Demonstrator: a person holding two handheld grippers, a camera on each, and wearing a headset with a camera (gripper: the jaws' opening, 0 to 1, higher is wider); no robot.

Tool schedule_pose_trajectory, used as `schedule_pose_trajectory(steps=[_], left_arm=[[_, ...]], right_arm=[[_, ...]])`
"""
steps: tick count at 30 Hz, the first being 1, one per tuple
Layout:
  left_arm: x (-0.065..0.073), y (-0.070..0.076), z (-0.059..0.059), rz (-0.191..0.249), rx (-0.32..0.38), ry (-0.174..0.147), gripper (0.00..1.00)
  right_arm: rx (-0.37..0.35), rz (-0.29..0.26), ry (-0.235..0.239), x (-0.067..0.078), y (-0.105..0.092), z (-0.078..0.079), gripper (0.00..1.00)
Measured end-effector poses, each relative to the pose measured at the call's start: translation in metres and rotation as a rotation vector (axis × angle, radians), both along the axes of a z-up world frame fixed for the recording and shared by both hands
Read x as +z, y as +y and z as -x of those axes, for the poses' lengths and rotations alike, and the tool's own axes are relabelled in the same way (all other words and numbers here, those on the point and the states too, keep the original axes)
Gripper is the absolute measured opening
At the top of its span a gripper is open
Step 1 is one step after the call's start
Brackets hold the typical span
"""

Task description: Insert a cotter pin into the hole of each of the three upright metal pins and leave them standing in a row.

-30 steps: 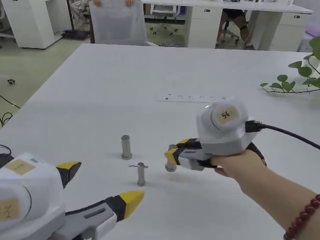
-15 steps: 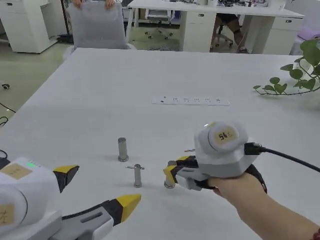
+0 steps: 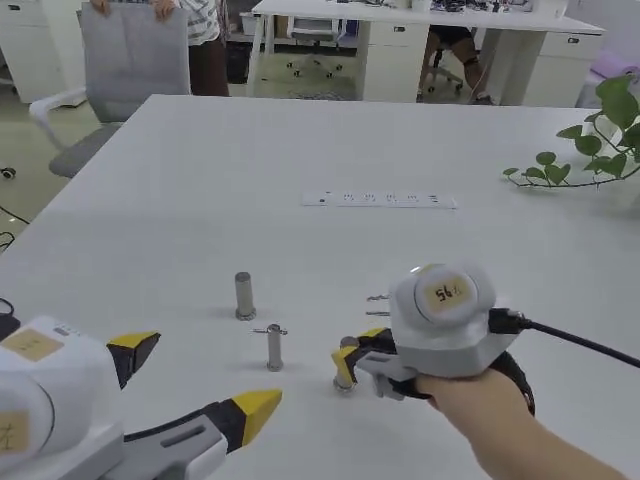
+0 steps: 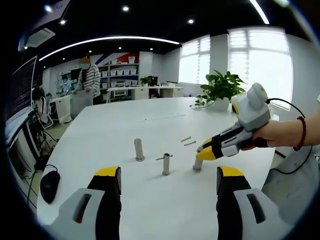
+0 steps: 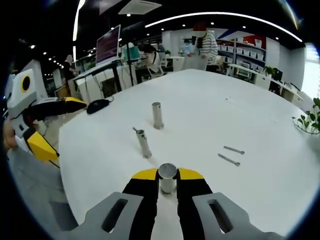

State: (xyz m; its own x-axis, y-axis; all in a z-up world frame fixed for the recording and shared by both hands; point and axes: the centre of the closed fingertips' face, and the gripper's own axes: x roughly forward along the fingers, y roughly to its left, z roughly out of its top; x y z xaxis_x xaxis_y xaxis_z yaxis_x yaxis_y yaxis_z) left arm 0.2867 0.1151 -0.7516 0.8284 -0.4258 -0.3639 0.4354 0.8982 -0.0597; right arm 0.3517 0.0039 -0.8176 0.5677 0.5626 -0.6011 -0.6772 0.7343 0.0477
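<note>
Three upright metal pins stand on the white table. The left pin (image 3: 244,296) is bare. The middle pin (image 3: 273,347) carries a cotter pin through its top. My right gripper (image 3: 344,365) is shut on the right pin (image 5: 167,178), which stands between the yellow fingertips. Two loose cotter pins (image 3: 377,299) lie on the table behind the right gripper, also seen in the right gripper view (image 5: 230,155). My left gripper (image 3: 195,378) is open near the front left, its jaws wide apart (image 4: 167,180) with nothing between them.
A white power strip (image 3: 378,200) lies across the middle of the table. A green plant (image 3: 585,140) reaches over the right edge. A grey chair (image 3: 125,50) and a person stand past the far edge. A black mouse (image 4: 49,185) sits at the left.
The head camera has tilted, shifting the scene. My right gripper has stayed shut on the right pin and dropped slightly toward me. The left gripper has barely moved.
</note>
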Motion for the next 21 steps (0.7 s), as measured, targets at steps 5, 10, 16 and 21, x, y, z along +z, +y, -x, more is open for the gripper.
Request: schedule_pose_trajectory(steps=[5,10,16,21], left_arm=[[-0.0005,-0.0001,0.0013,-0.003,-0.004,0.001,0.77],[-0.0003,-0.0003,0.0011,-0.004,-0.006,-0.001,0.76],[0.0000,-0.0010,0.0010,-0.007,-0.010,-0.002,0.76],[-0.0009,-0.0016,0.0013,-0.011,-0.014,-0.001,0.76]], right_arm=[[-0.008,0.000,0.007,-0.0044,-0.0010,0.0026,0.14],[-0.015,-0.008,0.003,-0.0041,0.0001,0.0030,0.14],[-0.010,-0.008,0.002,-0.0050,0.0009,0.0053,0.14],[-0.028,-0.032,0.004,-0.0054,0.0023,0.0055,0.15]])
